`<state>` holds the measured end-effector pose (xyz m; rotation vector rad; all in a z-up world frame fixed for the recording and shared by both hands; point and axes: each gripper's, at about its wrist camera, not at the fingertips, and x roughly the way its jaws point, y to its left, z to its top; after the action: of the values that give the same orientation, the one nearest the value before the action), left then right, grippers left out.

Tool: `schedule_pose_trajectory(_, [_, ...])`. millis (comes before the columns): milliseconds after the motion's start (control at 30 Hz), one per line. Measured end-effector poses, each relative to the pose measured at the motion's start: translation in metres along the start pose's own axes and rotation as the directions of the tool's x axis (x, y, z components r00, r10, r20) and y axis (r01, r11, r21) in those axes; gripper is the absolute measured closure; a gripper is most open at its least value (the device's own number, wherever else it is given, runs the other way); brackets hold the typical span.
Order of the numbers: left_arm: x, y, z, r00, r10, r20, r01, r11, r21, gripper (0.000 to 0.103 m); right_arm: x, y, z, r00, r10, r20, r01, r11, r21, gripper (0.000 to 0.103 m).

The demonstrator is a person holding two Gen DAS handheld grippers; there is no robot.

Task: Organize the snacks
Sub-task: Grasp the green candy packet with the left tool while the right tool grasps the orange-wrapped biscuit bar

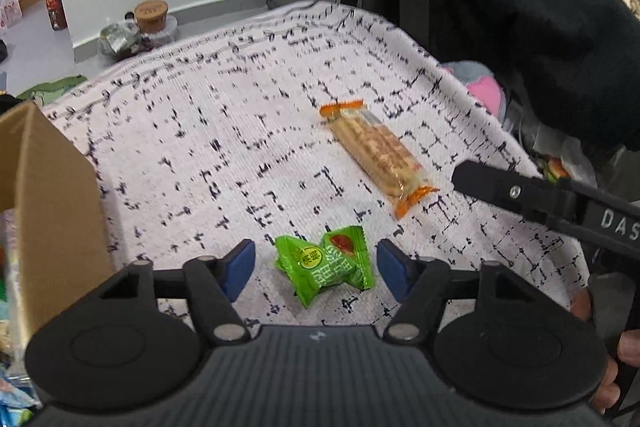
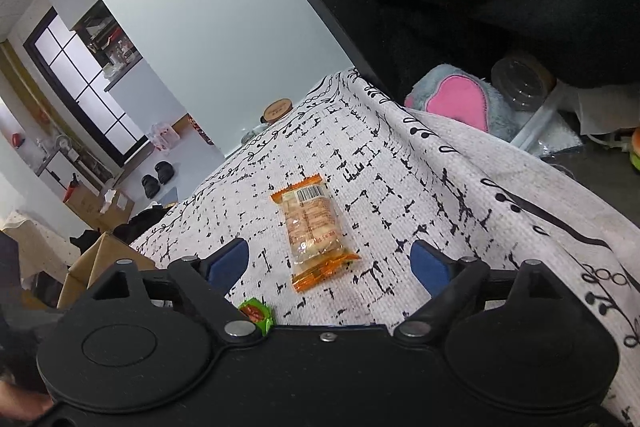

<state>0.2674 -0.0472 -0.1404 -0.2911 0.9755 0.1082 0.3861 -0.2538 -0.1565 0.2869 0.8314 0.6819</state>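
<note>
Two snacks lie on the patterned cloth (image 1: 224,115), awaiting collection; the cardboard box (image 1: 52,195) at the left edge is presumably their destination. The left gripper (image 1: 316,269), fingers spread wide and empty, brackets the green candy (image 1: 325,264) without touching it; closing on it is the likely next move. The right gripper (image 2: 330,261), equally spread and empty, frames the near end of the orange biscuit pack (image 2: 314,233).

The cloth (image 1: 224,131) is white with broken black dashes and crosses. The near candy (image 1: 326,265) is bright green with a red spot. The far biscuit pack (image 1: 376,157) is clear with orange ends. The fingers (image 1: 240,267) are blue, and the box (image 1: 48,187) at left is brown.
</note>
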Motion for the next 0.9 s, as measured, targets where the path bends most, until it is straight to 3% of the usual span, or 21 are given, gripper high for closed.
schedule_pose_trajectory(100, [0.012,0.001,-0.002,0.999,-0.008,-0.039,0.007,1.000,-0.009,0.053,0.007,0.001,0.001,1.000,0.012,-0.006,-0.012,1.000,-0.006,0.016])
schedule_pose_trajectory(167, [0.018,0.003,-0.005,0.998,-0.016,-0.056,0.015,0.999,-0.030,0.054,0.011,0.003,0.000,1.000,0.015,-0.006,-0.015,1.000,-0.019,0.016])
schedule_pose_trajectory(300, [0.018,0.003,-0.007,0.999,-0.026,-0.036,0.026,0.999,-0.019,0.060,0.019,0.006,0.004,1.000,0.028,-0.003,-0.029,0.999,-0.044,0.016])
schedule_pose_trajectory(433, [0.014,0.008,-0.005,1.000,0.010,-0.015,-0.011,0.999,-0.038,0.067,0.032,0.010,0.011,0.999,0.035,0.007,-0.034,0.997,-0.068,0.016])
schedule_pose_trajectory(833, [-0.012,0.030,0.010,0.994,0.099,0.053,-0.095,0.993,-0.073,0.068,0.046,0.023,0.004,1.000,0.001,-0.031,-0.006,0.991,-0.137,0.024])
schedule_pose_trajectory(900, [-0.016,0.031,0.010,0.994,0.100,0.053,-0.096,0.993,-0.068,0.068,0.050,0.026,0.003,0.999,-0.010,-0.045,0.003,0.989,-0.146,0.029])
